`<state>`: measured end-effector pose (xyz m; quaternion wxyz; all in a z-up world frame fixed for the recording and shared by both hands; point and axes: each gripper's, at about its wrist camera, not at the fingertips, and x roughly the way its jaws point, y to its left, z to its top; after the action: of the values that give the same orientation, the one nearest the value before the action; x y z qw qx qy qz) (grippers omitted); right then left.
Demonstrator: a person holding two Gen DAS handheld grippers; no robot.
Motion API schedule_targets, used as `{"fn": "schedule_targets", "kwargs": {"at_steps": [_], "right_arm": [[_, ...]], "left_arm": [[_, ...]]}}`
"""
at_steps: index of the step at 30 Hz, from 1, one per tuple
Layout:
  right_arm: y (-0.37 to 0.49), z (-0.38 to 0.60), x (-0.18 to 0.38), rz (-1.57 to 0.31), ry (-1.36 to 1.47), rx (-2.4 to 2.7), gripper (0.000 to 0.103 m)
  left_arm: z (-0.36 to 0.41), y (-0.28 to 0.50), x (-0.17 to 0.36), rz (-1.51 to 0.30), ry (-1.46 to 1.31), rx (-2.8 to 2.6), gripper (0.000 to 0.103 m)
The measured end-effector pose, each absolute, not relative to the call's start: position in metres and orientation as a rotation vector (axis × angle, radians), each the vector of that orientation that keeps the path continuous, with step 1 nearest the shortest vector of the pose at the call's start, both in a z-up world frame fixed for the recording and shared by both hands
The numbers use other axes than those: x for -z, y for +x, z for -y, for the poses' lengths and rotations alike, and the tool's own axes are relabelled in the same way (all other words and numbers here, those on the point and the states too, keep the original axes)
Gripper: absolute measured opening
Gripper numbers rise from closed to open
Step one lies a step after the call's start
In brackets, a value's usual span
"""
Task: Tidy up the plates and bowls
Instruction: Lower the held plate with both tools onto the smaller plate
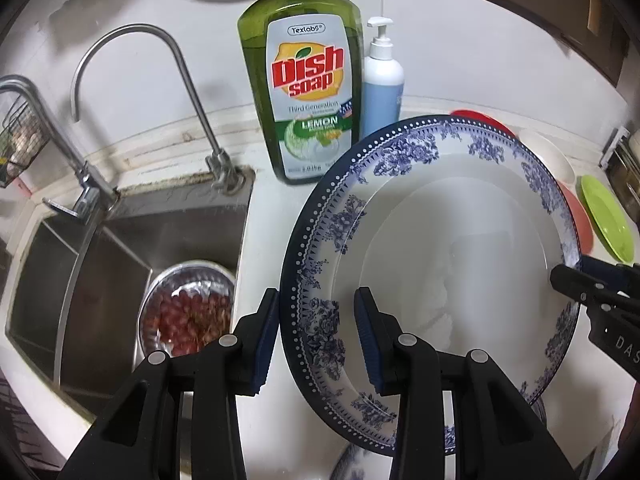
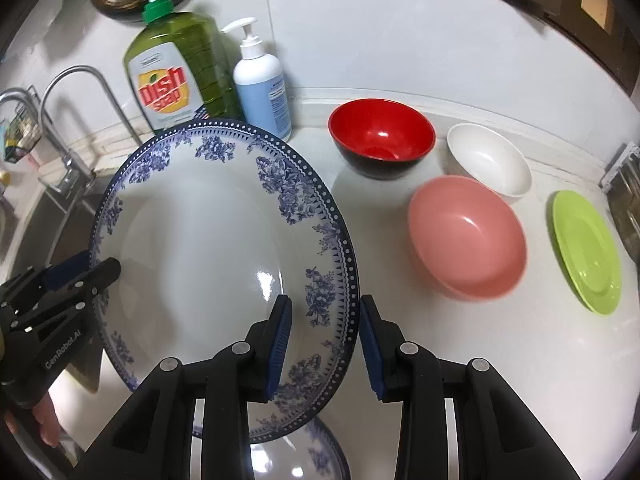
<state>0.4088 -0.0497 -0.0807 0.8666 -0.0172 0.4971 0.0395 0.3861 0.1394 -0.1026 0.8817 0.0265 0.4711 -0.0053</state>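
Where the blue-and-white plate [image 1: 436,264] is raised clear of the white counter [image 2: 460,360] and tilted, each gripper is seen astride one edge of it. The left gripper [image 1: 316,336] straddles the left rim, one pad [image 1: 266,344] outside it and one over the face; a gap shows at each pad, so the fingers are parted and a firm grip cannot be confirmed. The right gripper [image 2: 325,344] is set likewise on the right rim, its fingers apart to about the rim's depth, and whether the pads press cannot be told. A second patterned plate [image 2: 320,456] is glimpsed beneath the raised one.

Only in the left wrist view is the steel sink [image 1: 120,248] shown in full, with a metal bowl [image 1: 186,308] in it holding red round items. A curved tap [image 1: 160,92] stands behind the basin.

Only in the right wrist view are the dishes on the counter shown whole: a red bowl [image 2: 382,136], a white bowl [image 2: 488,164] and a pink bowl [image 2: 466,236], each empty, with a green plate [image 2: 586,252] lying furthest right. The pink bowl is blurred.

A dish soap bottle [image 1: 300,92] and a white pump bottle [image 1: 382,80] stand against the wall in both views.
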Motion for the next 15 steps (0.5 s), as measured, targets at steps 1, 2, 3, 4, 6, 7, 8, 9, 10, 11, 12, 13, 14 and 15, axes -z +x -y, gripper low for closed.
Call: {"fn": "schedule_targets", "kwargs": {"at_steps": [1, 2, 3, 4, 6, 7, 8, 9, 10, 11, 12, 13, 14, 15], "right_arm": [[0.404, 0.05, 0.08, -1.041, -0.038, -0.082, 0.035], [0.4, 0.05, 0.078, -1.043, -0.039, -0.081, 0.035], [0.394, 0.051, 0.077, -1.047, -0.038, -0.081, 0.035], [0.391, 0.052, 0.077, -1.05, -0.036, -0.082, 0.035], [0.383, 0.053, 0.075, -1.053, -0.043, -0.082, 0.035], [0.379, 0.053, 0.074, -1.057, -0.042, -0.079, 0.035], [0.374, 0.053, 0.074, -1.062, -0.039, -0.078, 0.035], [0.371, 0.053, 0.075, -1.069, -0.039, -0.08, 0.035], [0.367, 0.054, 0.075, -1.075, -0.038, -0.08, 0.035], [0.365, 0.053, 0.076, -1.08, -0.038, -0.079, 0.035], [0.361, 0.054, 0.077, -1.088, -0.036, -0.079, 0.035], [0.358, 0.054, 0.079, -1.097, -0.032, -0.079, 0.035], [0.354, 0.054, 0.08, -1.107, -0.028, -0.079, 0.035], [0.351, 0.055, 0.081, -1.117, -0.026, -0.08, 0.035]], "left_arm": [[-0.139, 0.379, 0.102, -0.987, 0.053, 0.013, 0.038], [-0.139, 0.374, 0.101, -0.993, 0.054, 0.016, 0.038], [-0.139, 0.369, 0.102, -0.997, 0.056, 0.016, 0.037], [-0.139, 0.364, 0.102, -1.0, 0.058, 0.017, 0.037], [-0.139, 0.353, 0.101, -1.008, 0.058, 0.018, 0.037], [-0.138, 0.345, 0.1, -1.011, 0.051, 0.018, 0.037], [-0.139, 0.341, 0.1, -1.015, 0.049, 0.017, 0.037], [-0.139, 0.336, 0.1, -1.02, 0.05, 0.016, 0.037], [-0.138, 0.332, 0.1, -1.026, 0.053, 0.017, 0.037], [-0.138, 0.328, 0.101, -1.036, 0.056, 0.019, 0.037], [-0.138, 0.325, 0.101, -1.046, 0.054, 0.019, 0.037], [-0.138, 0.32, 0.102, -1.055, 0.049, 0.018, 0.037], [-0.138, 0.316, 0.102, -1.06, 0.048, 0.017, 0.037], [-0.139, 0.313, 0.103, -1.068, 0.047, 0.016, 0.037]]}}
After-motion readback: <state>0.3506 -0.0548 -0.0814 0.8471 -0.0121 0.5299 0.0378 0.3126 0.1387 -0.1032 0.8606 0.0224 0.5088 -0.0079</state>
